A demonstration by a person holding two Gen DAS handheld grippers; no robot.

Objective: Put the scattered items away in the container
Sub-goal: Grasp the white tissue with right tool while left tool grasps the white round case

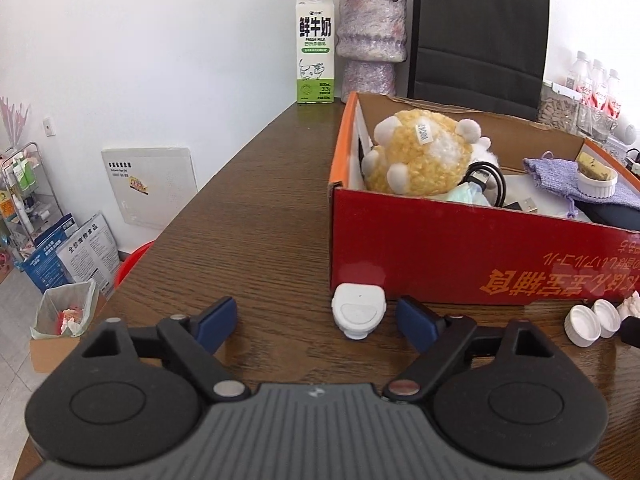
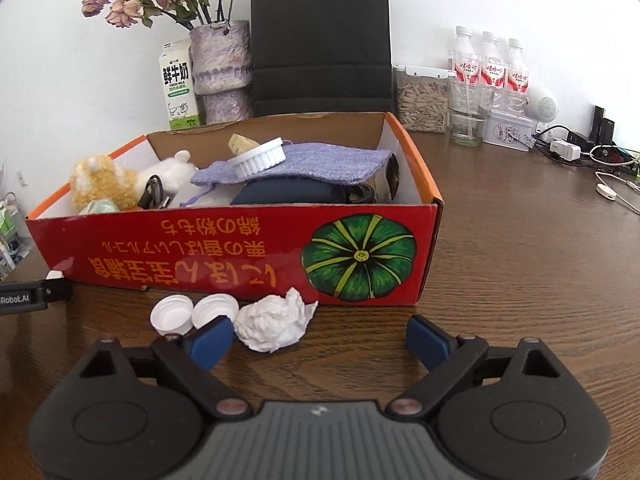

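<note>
Left tongs (image 1: 316, 322) and right tongs (image 2: 319, 340) gape wide.

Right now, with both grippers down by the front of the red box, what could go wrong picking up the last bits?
1. The small white device sits off-centre, close to one finger of the open left gripper; closing may push it away.
2. The crumpled tissue lies near one finger of the open right gripper, beside two white caps; a grab may knock them.
3. The red box is already piled high, so additions might roll out.
</note>
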